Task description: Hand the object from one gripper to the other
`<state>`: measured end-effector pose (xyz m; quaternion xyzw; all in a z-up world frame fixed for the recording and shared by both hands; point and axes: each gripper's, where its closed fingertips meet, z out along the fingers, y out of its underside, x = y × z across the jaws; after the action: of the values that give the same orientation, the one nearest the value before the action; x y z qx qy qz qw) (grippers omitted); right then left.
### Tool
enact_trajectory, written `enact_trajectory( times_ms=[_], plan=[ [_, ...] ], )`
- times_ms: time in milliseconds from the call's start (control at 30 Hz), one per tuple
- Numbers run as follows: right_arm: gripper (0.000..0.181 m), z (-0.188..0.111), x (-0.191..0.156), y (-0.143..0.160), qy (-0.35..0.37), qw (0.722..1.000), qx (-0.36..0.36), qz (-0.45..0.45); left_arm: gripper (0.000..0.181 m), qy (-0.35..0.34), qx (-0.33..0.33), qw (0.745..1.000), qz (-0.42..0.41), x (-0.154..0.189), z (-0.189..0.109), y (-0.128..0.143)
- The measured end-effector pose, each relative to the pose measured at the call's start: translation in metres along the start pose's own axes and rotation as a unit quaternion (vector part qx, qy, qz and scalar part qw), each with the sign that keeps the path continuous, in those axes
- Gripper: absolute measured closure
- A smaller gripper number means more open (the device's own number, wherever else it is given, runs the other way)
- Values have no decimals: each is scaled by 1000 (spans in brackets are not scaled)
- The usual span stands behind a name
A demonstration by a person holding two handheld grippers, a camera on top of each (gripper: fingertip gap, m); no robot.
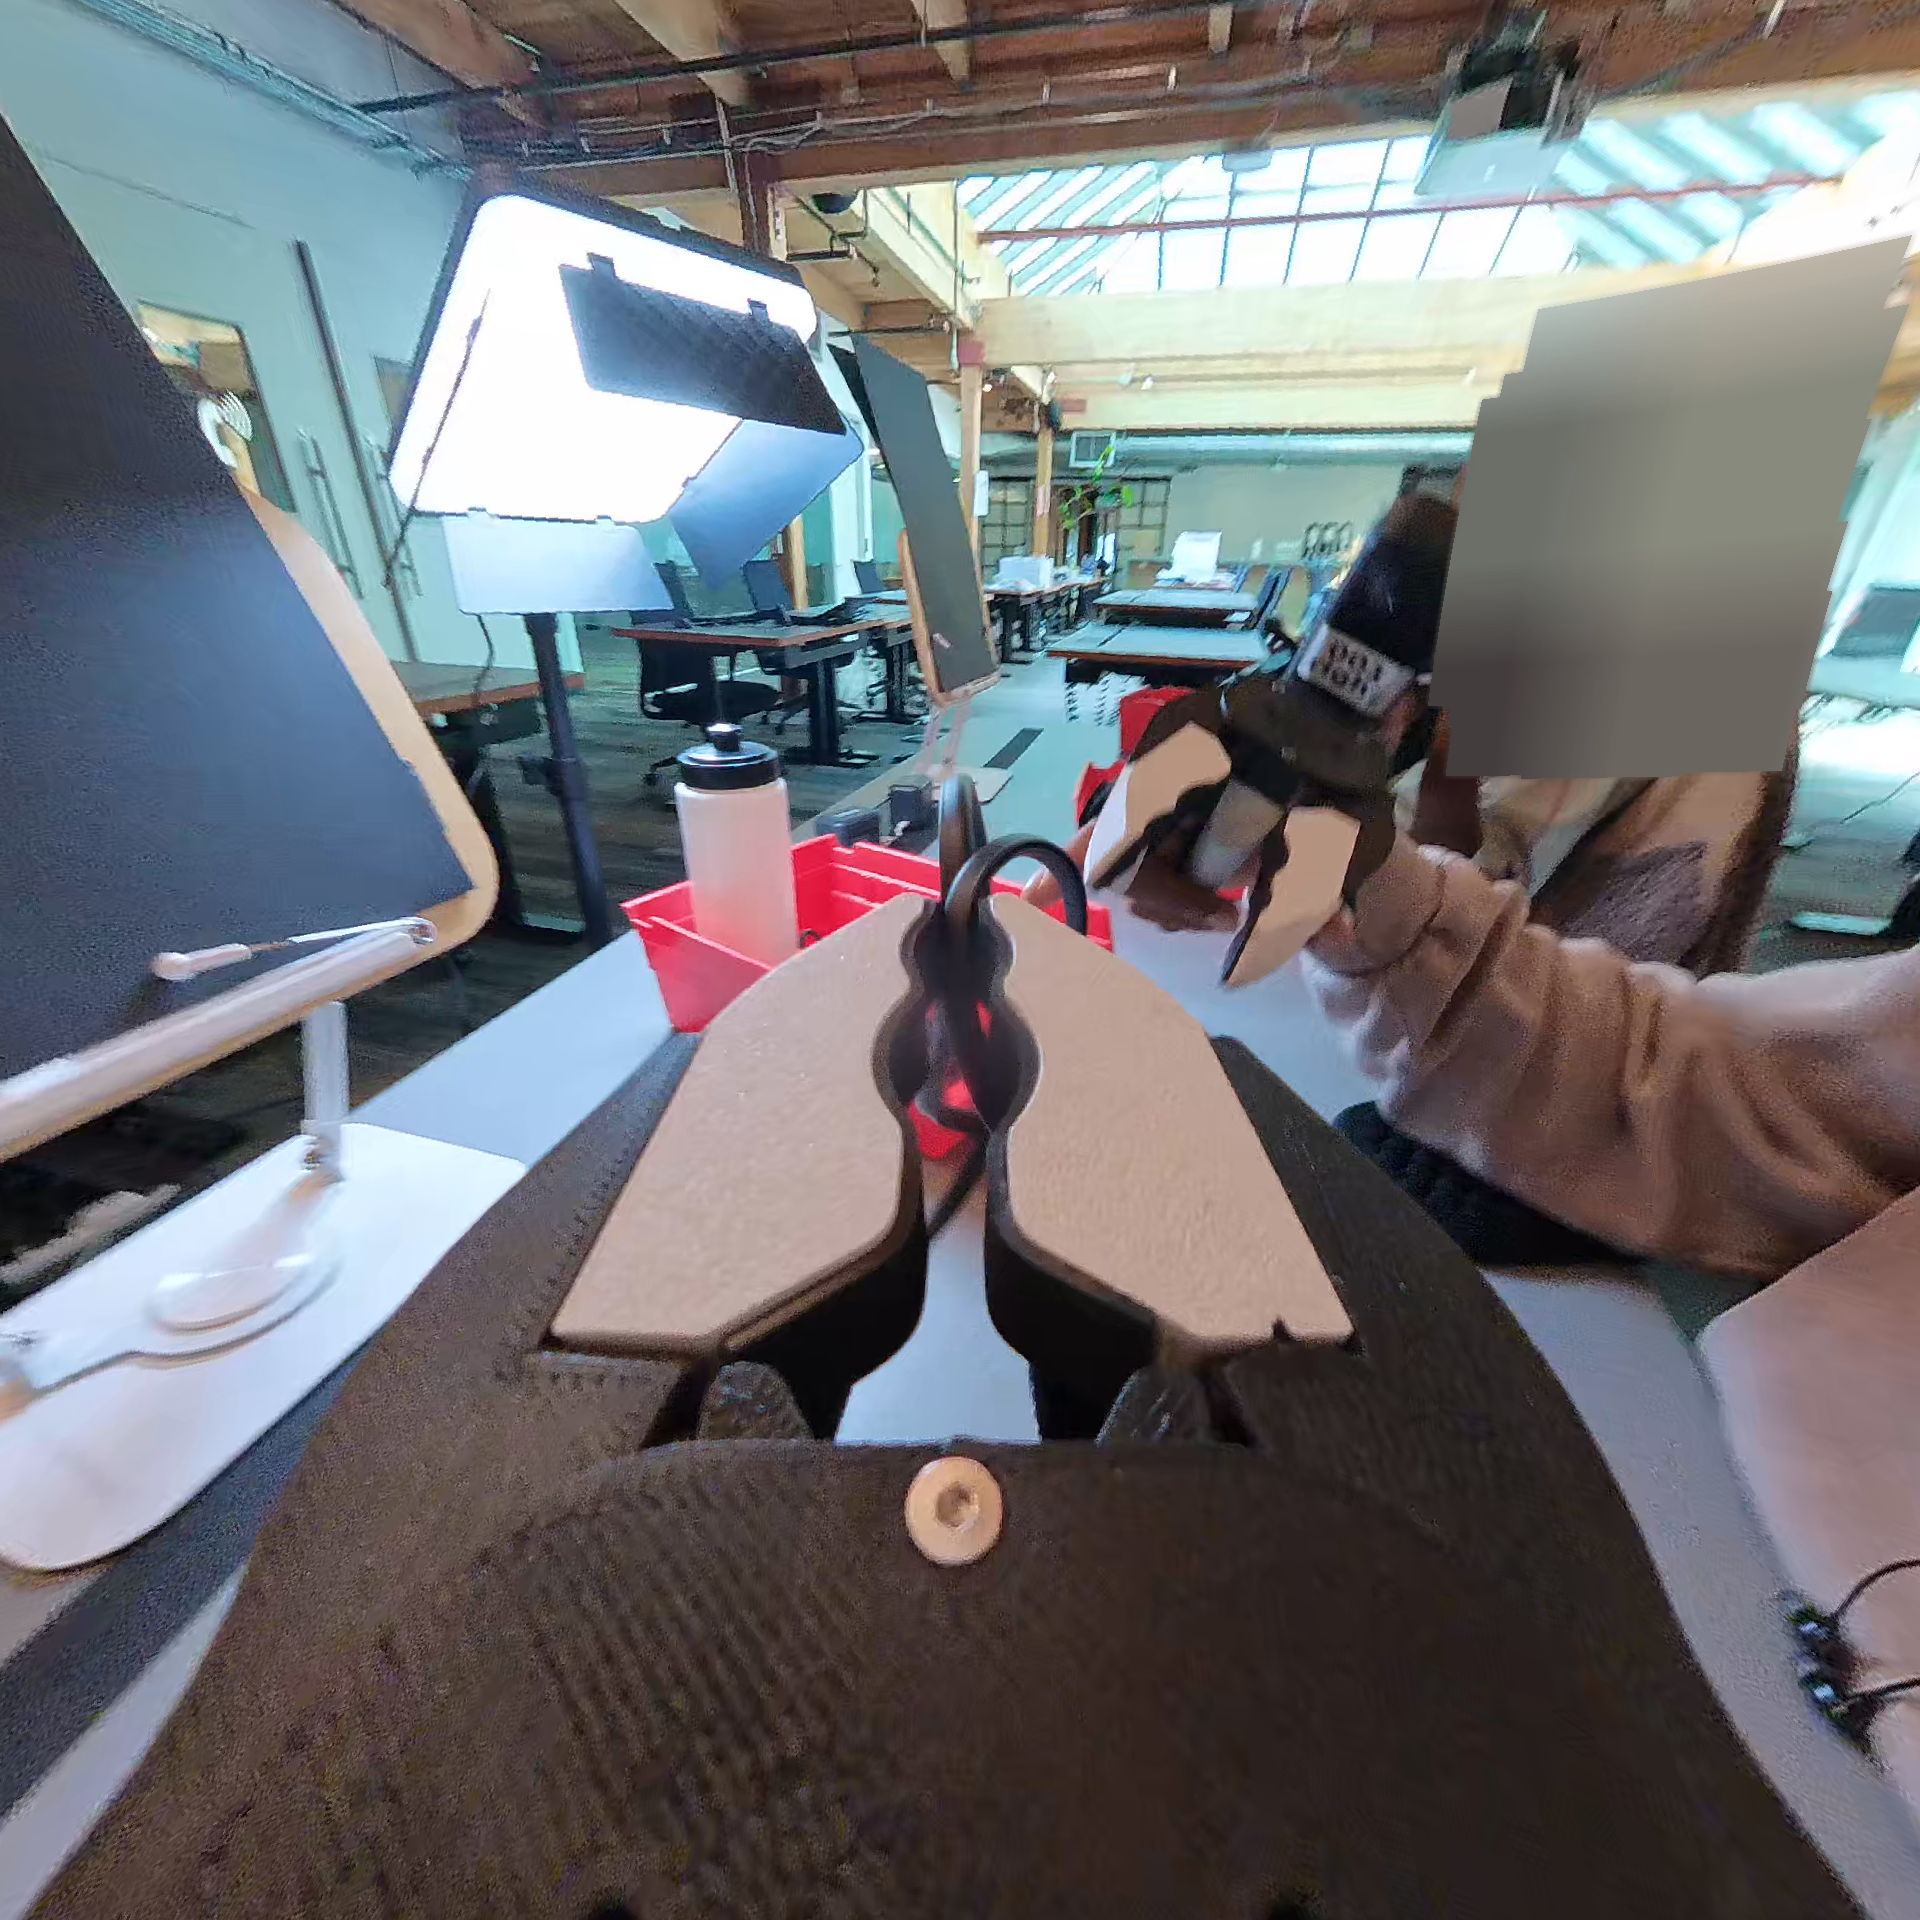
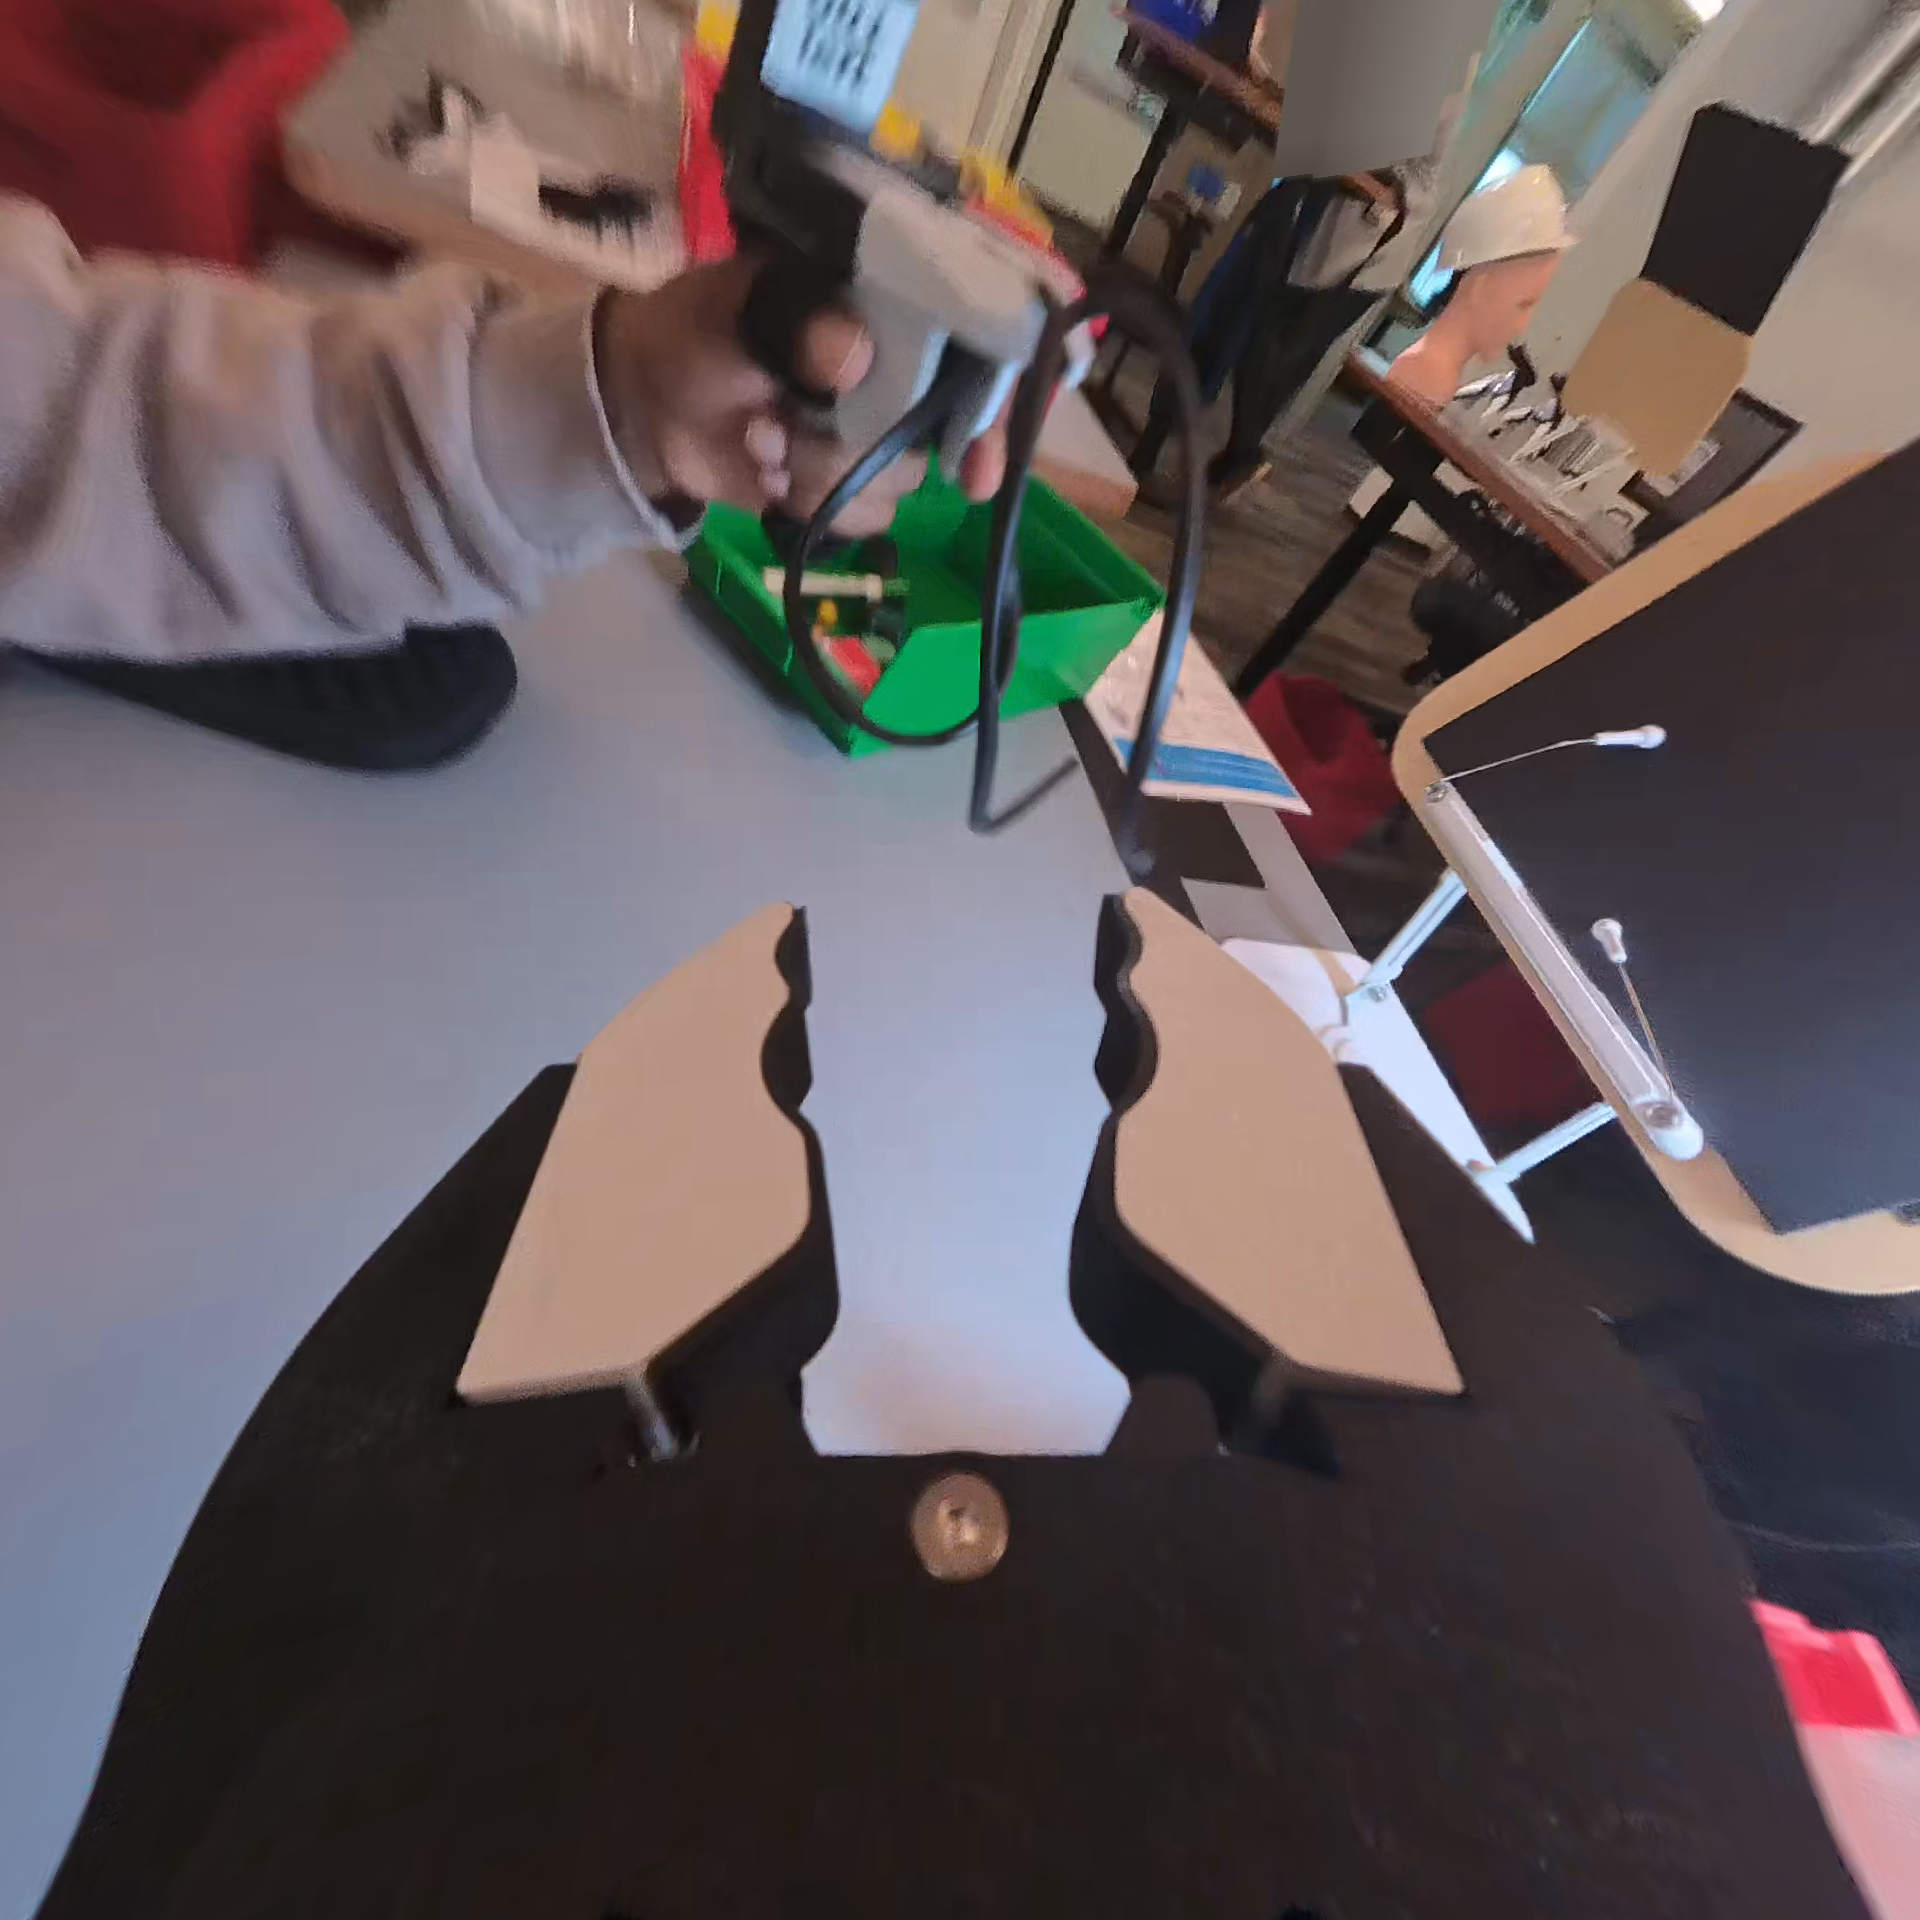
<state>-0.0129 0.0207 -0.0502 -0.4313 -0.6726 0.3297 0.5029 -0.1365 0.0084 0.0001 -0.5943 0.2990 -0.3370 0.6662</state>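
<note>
One thin black cable, bent into loops, is pinched between the two tan, wavy-edged fingers of the left claw. In the left wrist view the cable loops rise above the fingertips; in the right wrist view the same cable hangs from the left claw in long loops above the grey tabletop, and its lower end is blurred.

The right claw is spread: a clear gap separates its two fingers, and nothing lies between them. It is held apart from the cable. In the left wrist view it shows farther off, held by a hand in a pale knit sleeve.

On the tabletop stand one red plastic bin, containing one white bottle with a black cap, and one green plastic bin with small parts inside. One dark knitted pad lies under the forearm in the right wrist view.

Beside the tabletop stand two black boards with tan edges on white stands. One lit studio light panel stands behind the red bin.
</note>
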Motion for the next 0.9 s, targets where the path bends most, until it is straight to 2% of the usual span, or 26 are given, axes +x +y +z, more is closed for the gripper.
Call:
enact_trajectory(
  times_ms=[100,167,300,400,467,567,633,700,767,833,900],
  plan=[
    [123,-17,19,-21,26,995,73,59,176,-3,-18,999,37,2,0,3],
    [116,-14,24,-27,38,992,85,86,176,-5,-27,999,46,5,5,8],
    [86,27,13,-19,41,993,36,109,176,-5,-38,998,43,18,28,24],
    [81,65,-11,-13,18,990,2,139,175,-29,-55,997,45,27,47,39],
    [79,82,-17,-5,36,987,-26,154,175,-46,-54,997,33,31,54,42],
    [86,94,-16,2,68,982,-40,173,175,-65,-51,996,34,35,58,41],
    [101,98,-17,5,83,982,-46,161,175,-74,-54,995,47,38,60,42],
    [141,97,-16,8,99,985,-57,130,175,-95,-55,991,77,35,59,41],
    [172,94,-16,8,105,988,-57,94,175,-82,-54,992,80,38,58,39],
    [175,91,-18,6,85,991,-52,90,171,-66,-43,994,75,40,55,32],
    [174,81,-14,-1,67,992,-28,104,155,-38,-6,998,55,42,48,16]
  ],
)
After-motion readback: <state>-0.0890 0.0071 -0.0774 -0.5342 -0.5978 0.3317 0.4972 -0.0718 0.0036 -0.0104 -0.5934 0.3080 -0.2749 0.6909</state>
